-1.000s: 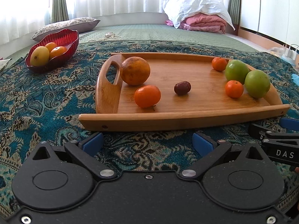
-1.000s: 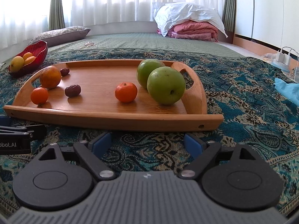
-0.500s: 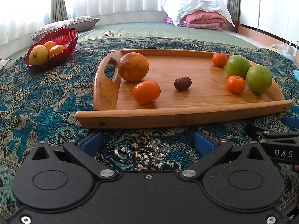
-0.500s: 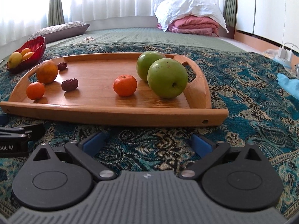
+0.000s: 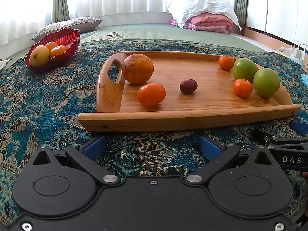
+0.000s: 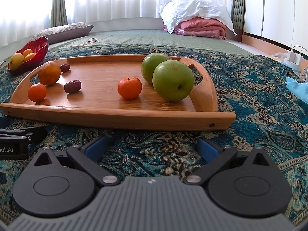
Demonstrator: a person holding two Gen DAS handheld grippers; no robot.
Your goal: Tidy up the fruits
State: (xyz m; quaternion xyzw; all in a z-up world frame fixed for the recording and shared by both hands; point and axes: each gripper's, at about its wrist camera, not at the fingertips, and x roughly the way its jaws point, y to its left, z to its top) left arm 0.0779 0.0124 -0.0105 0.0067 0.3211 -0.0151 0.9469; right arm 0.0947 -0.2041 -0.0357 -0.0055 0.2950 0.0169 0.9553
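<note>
Resting low over the patterned teal cloth [image 5: 48, 104], the left hand-held gripper [image 5: 152, 148] has its blue fingers [image 5: 94, 147] spread wide with nothing between them. The right hand-held gripper [image 6: 152, 148] sits beside it, equally wide apart and empty.

Just ahead of both lies the wooden tray [image 5: 182, 120], its near rim close to the fingertips but not touching them. Straight in front of the left hand-held gripper, on the tray's left half, a small mandarin [image 5: 151, 94] sits nearest, with a big dull orange [image 5: 137, 68] behind it against the handle end, and a dark red date [image 5: 188, 86] a little to the right. From the right-hand camera a second date [image 6: 65, 67] shows just behind the big orange.

Ahead of the right hand-held gripper, toward the tray's right end, two green apples touch each other, the near green apple [image 6: 173, 80] in front of the far green apple [image 6: 152, 68]. A mandarin [image 6: 130, 87] stands just left of them, and another small mandarin [image 5: 226, 62] lies near the tray's back rim.

Well off to the left on the cloth, a red glass bowl [image 5: 63, 38] holds a yellow fruit [image 5: 39, 55] and two orange ones [image 5: 57, 51].
</note>
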